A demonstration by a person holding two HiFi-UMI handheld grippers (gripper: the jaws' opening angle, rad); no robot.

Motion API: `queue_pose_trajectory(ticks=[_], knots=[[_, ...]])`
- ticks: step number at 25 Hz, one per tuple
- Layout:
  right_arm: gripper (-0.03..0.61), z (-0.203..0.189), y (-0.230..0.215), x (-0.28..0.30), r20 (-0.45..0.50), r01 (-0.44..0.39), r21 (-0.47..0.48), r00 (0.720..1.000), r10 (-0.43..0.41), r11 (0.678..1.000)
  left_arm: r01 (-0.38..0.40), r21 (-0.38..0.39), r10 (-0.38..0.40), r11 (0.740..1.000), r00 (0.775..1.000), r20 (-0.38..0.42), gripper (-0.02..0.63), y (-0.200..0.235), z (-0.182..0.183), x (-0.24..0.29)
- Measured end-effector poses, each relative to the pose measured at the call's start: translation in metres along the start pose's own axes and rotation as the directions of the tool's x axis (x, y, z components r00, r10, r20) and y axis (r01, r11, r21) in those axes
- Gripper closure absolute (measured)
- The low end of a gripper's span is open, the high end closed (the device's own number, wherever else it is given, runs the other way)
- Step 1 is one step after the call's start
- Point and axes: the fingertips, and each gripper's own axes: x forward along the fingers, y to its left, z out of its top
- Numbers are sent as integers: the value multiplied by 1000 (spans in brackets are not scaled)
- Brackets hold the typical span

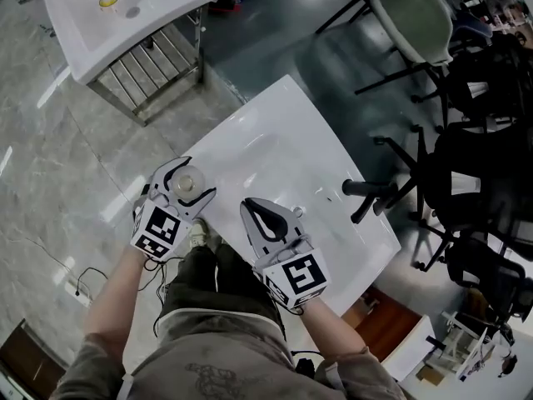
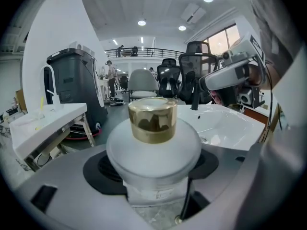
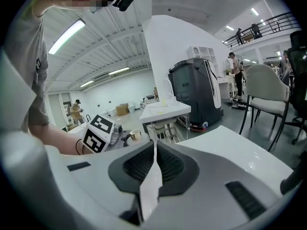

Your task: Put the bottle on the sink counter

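A frosted white bottle (image 1: 185, 183) with a gold cap (image 2: 152, 119) stands upright between the jaws of my left gripper (image 1: 186, 178), which is shut on its body. It hangs at the near left edge of the white sink counter (image 1: 283, 123); marbled floor shows under it in the left gripper view. My right gripper (image 1: 260, 215) is beside it to the right, over the counter's front edge. Its jaws (image 3: 154, 159) are pressed together with nothing in them. The right gripper view also catches the left gripper's marker cube (image 3: 98, 133) and the cap (image 3: 135, 134).
The basin (image 2: 230, 123) and a black faucet (image 1: 371, 192) take up the counter's right part. A second white sink on a metal stand (image 1: 125, 15) is at the far left. Black office chairs (image 1: 475, 182) crowd the right side. A dark bin (image 3: 196, 92) stands further off.
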Motion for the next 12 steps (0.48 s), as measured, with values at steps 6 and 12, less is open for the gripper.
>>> queue_pose_trajectory(ticks=[6,12], knots=[[541,-8,-3,6,-13,2,6,1000,-2,1000,-5,11,5,1000,1000,-25,278,2,-14,7],[541,-10,-1,7,-16,-24,64,1000,25,998,1,7,-1,1000,999,-47,278,-1,-25,14]])
